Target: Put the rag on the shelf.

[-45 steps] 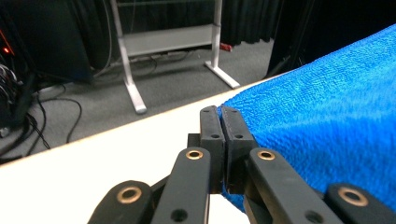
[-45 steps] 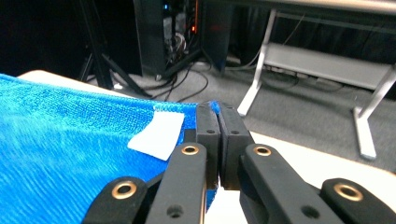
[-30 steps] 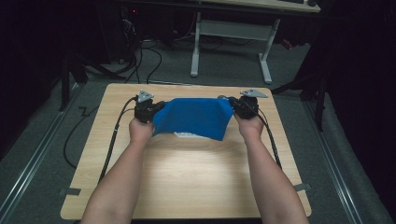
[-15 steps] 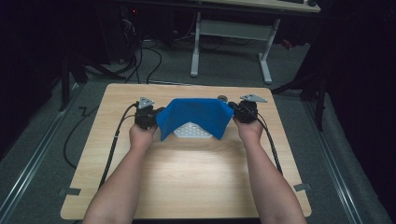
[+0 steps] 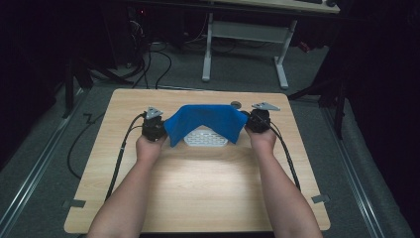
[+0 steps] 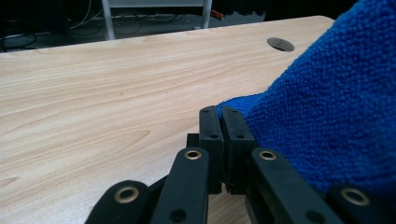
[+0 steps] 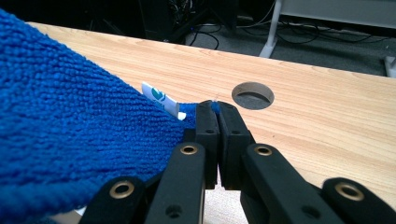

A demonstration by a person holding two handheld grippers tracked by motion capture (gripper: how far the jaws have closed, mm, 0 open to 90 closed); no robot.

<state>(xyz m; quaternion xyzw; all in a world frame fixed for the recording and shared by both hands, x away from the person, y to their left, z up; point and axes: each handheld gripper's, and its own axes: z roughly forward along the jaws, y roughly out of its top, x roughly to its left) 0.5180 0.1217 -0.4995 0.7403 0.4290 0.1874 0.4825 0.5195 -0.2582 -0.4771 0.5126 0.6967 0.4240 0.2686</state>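
Wooden table (image 5: pixel 208 183) on grey floor (image 5: pixel 49 163)

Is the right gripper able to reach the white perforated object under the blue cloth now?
Probably not yet: the right gripper is shut on the blue cloth, which arches over the white perforated object. It would have to let go first.

one blue cloth (image 5: pixel 205 120), one white perforated object (image 5: pixel 206 138), perhaps a tray, two grippers (image 5: pixel 154 128)

High view: overhead, facing forward-down on whole tabletop (image 5: pixel 208 198). Both gripper views: close, low along the wood. All share blue cloth (image 5: pixel 205 120); cable hole (image 5: pixel 236 104) too.
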